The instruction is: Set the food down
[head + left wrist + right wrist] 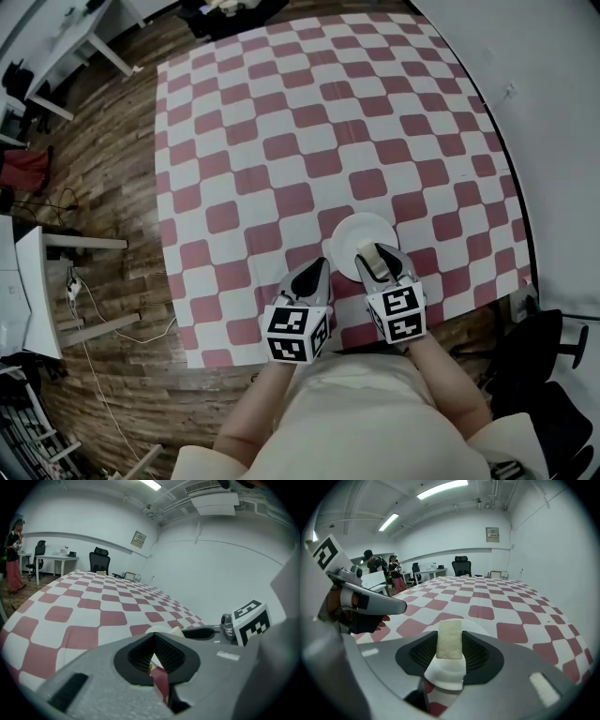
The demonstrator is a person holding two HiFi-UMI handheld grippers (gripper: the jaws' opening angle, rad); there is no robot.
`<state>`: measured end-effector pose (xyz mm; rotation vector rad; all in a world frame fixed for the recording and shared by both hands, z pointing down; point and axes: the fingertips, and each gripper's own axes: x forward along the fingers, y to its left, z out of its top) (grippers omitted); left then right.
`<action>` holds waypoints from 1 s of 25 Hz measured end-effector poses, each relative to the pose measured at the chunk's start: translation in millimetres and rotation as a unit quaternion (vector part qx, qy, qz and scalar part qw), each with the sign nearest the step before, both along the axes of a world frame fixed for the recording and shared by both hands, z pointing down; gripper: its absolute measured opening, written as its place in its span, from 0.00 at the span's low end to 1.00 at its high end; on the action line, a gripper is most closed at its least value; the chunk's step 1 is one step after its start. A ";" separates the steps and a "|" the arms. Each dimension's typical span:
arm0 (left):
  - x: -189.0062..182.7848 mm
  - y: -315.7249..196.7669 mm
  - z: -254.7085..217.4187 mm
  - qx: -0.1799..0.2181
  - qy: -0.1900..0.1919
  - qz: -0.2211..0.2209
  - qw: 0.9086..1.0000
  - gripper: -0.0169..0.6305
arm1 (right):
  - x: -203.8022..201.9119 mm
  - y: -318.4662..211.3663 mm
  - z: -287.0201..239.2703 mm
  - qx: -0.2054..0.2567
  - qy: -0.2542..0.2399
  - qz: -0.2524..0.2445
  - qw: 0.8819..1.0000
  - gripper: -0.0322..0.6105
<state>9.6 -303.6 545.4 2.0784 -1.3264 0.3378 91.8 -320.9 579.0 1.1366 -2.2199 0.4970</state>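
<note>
Head view puts the white plate [352, 232] on the checked cloth [281, 122], seemingly bare. Its near side is covered by the right gripper [380, 255], clamped on the pale food slab [449, 639] just above it. Left gripper [153, 639] is pinched together, empty, alongside.

Head view: above the person, facing steeply down; takes in the whole checked cloth [281, 112], with the left gripper [317, 266] and right gripper [378, 255] near the bottom edge.
Left gripper view: rides on the left gripper, low over the cloth, facing along its jaws toward a white wall [225, 573]; the jaws fill the lower frame.
Right gripper view: rides on the right gripper, facing across the cloth toward an office chair [461, 565]; the jaws and the food [449, 639] sit very near the lens.
Shared: the white plate [361, 230] shows in all three views; each gripper view catches the other gripper at its side.
</note>
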 end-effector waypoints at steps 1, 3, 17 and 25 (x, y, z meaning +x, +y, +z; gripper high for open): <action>0.1 -1.1 0.8 -0.001 0.000 0.001 1.000 0.03 | 0.1 -1.1 2.5 -0.004 0.003 -0.001 1.000 0.31; 0.0 -3.3 2.3 -0.003 0.000 0.002 1.000 0.03 | 0.0 -3.0 7.4 -0.012 0.010 -0.003 1.000 0.31; 2.2 -8.6 10.0 -0.012 -0.003 0.010 1.000 0.03 | -2.0 -8.6 25.2 -0.036 0.034 -0.009 0.999 0.31; 5.3 -5.5 11.6 -0.014 -0.004 0.016 1.000 0.03 | -2.1 -11.5 22.1 -0.022 0.029 -0.001 0.999 0.31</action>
